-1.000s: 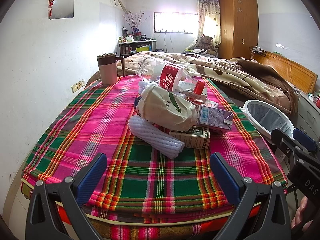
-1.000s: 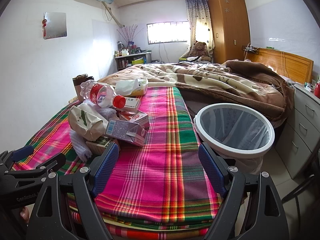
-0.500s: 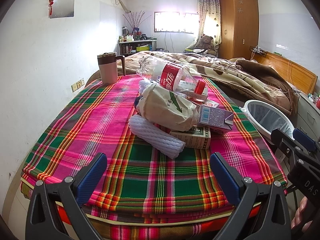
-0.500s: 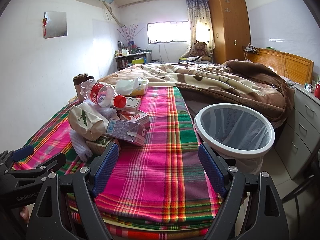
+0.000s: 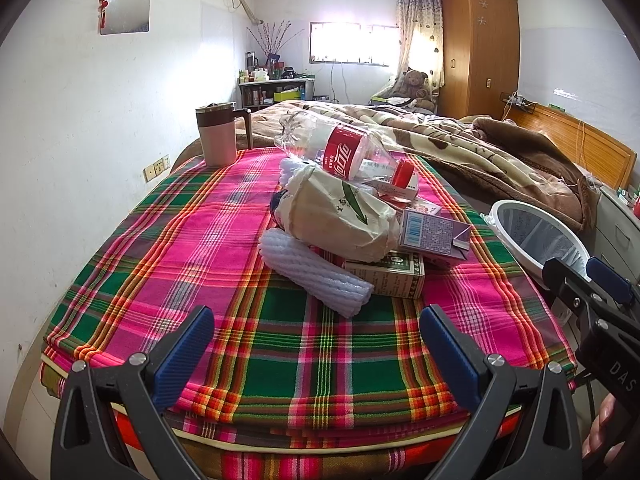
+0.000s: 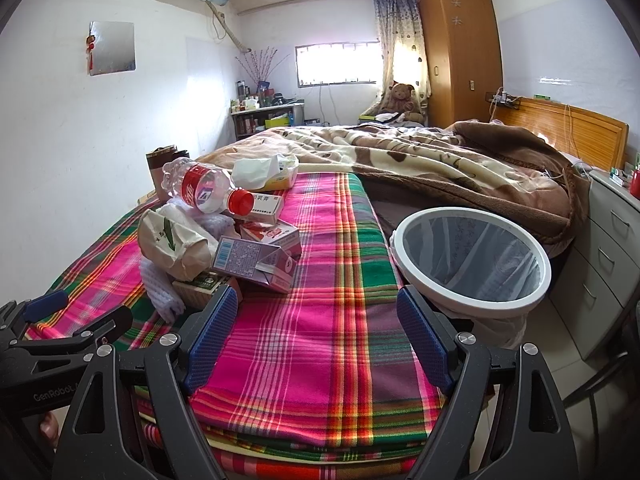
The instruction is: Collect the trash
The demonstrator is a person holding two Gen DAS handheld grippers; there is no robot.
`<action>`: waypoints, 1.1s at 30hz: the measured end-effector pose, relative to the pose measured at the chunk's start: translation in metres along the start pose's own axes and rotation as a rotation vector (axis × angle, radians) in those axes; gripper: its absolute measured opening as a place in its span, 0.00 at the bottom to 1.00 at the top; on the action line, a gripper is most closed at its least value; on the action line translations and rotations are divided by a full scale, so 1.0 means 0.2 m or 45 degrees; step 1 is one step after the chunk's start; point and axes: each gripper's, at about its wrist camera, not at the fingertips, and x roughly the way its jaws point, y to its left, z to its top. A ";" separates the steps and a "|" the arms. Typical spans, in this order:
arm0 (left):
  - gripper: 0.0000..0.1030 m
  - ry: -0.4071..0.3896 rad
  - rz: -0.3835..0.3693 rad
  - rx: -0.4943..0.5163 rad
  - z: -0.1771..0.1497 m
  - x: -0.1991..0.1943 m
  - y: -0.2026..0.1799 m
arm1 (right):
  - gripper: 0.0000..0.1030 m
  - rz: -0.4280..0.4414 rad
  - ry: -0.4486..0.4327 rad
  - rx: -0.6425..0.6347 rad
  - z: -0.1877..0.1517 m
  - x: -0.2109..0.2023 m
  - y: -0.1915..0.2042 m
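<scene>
I hold both claws, left claw (image 5: pixel 316 340) and right claw (image 6: pixel 316 332), gaping and empty off the bed's (image 5: pixel 168 240) near edge, trash pile (image 5: pixel 344 220) mid-bed, bin (image 6: pixel 472 300) just beside its right edge for short drops.

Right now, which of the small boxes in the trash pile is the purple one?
The purple box with a barcode, lying on top at the pile's basket side. The box beneath is green-printed; the others behind are white and red.
</scene>
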 end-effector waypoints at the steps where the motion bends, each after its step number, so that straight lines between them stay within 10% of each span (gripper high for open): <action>1: 1.00 0.002 0.001 -0.001 0.00 0.00 0.00 | 0.81 0.001 0.002 -0.002 0.00 0.00 0.00; 33: 1.00 0.247 -0.118 -0.193 0.07 0.38 0.12 | 0.81 0.258 0.137 -0.219 0.14 0.38 0.11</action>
